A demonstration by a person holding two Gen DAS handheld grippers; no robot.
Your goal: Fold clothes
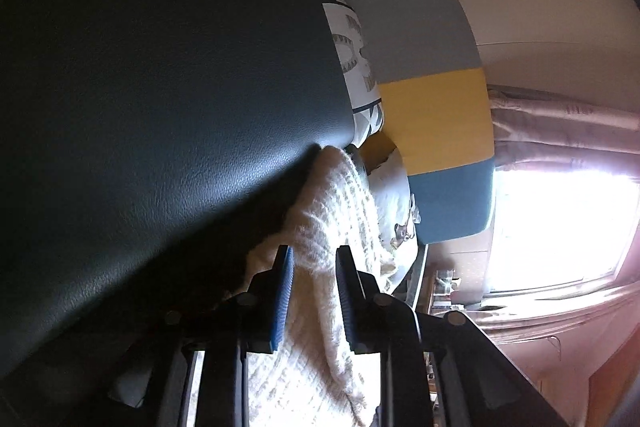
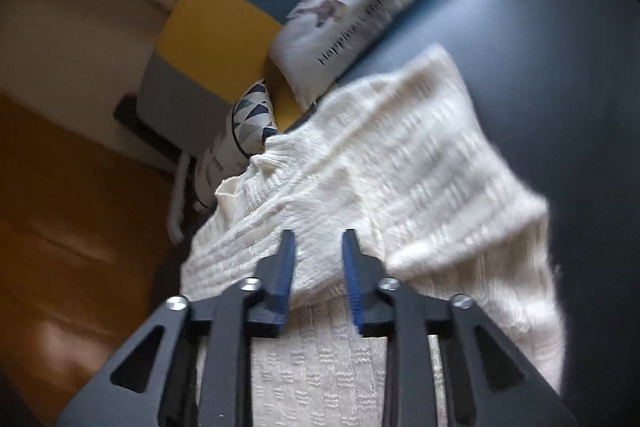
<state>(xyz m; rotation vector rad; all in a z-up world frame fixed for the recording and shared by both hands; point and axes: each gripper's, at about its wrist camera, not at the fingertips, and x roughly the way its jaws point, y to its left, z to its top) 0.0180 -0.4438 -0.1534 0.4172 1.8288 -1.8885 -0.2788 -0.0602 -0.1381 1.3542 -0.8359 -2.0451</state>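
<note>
Living room kind of setup here: a dark leather-look cushion surface is filling most of the left wrist view, with a bright window glaring on one side and pinkish curtains hanging beside it. Wood flooring is showing in the right wrist view. Behind the dark surface, a chair back in grey, yellow and blue blocks is standing, and a few throw pillows are sitting against it: a white one with printed lettering and one with a blue triangle pattern. No real containers anywhere, just the chair holding the pillows.

The thing being folded is a cream knit sweater, chunky ribbed texture, a bit fuzzy at the edges. It's lying draped over the edge of the dark cushion, bunching into a fold with one layer lapping over another, and a flatter patterned stretch is running down under the camera.

The left gripper is sitting right on a ridge of the knit, and the fabric is running up between its blue-padded fingers, which are parted a little around it; can't tell if they're actually squeezing it. The right gripper is doing much the same at the folded edge: fingers standing apart with cloth between them, and whether they're gripping isn't clear either. The right view is pretty motion-blurred.
</note>
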